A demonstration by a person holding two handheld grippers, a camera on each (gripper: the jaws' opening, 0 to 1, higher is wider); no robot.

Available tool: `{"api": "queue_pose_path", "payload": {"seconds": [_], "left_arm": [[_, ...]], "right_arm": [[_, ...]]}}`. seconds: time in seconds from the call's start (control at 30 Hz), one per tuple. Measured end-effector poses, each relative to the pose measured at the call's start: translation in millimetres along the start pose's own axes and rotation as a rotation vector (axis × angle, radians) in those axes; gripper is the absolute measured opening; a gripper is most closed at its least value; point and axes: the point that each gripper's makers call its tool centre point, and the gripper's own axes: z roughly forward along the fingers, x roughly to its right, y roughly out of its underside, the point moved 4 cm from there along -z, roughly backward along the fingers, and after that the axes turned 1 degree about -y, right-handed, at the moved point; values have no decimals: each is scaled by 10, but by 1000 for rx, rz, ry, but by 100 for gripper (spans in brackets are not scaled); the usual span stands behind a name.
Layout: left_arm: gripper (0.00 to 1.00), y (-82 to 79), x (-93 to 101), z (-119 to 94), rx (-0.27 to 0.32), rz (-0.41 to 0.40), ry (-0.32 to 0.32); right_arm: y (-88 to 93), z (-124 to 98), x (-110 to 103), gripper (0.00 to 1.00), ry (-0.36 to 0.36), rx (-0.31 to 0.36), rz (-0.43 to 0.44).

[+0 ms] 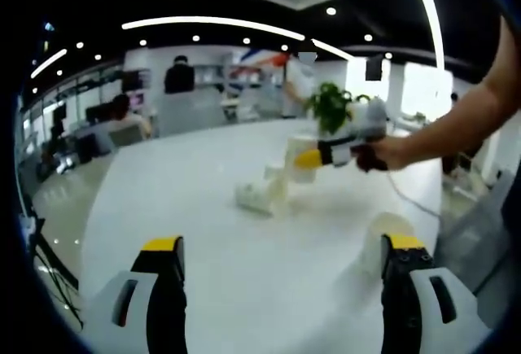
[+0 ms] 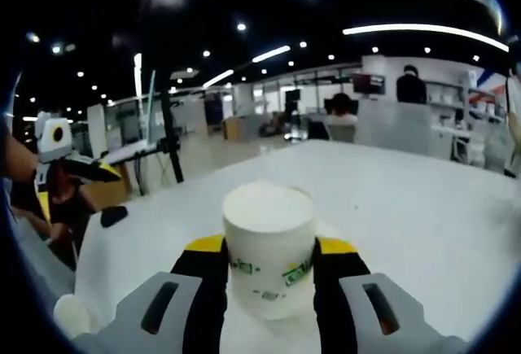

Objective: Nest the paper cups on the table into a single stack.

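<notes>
The right gripper (image 2: 269, 266) is clenched on a paper cup (image 2: 269, 256), its jaws pressing the wall on either side, above the white table (image 2: 407, 199). The left gripper (image 1: 281, 260) hangs with jaws spread and nothing between them, with another cup (image 1: 389, 232) just beside its right jaw and a few more cups (image 1: 264, 195) lying near mid-table. Such cups are probably light, thin and easily crushed, so a gentle squeeze across the mid-wall, clear of the rim, seems best.
</notes>
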Motion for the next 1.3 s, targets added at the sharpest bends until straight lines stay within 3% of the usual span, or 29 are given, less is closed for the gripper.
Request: {"api": "queue_pose_path", "payload": {"seconds": [0.6,0.77,1.3], "left_arm": [[98,-20,60,-43,4,-12,10],[98,-36,53,-55,9,-14,8],[98,-25,107,-138,7,-15,9]], "right_arm": [[-503,-95,167,37,9,8,-27],[-648,-112,126,37,-4,-3,-46],[-896,-151,87,37,-3,-30,-56]]}}
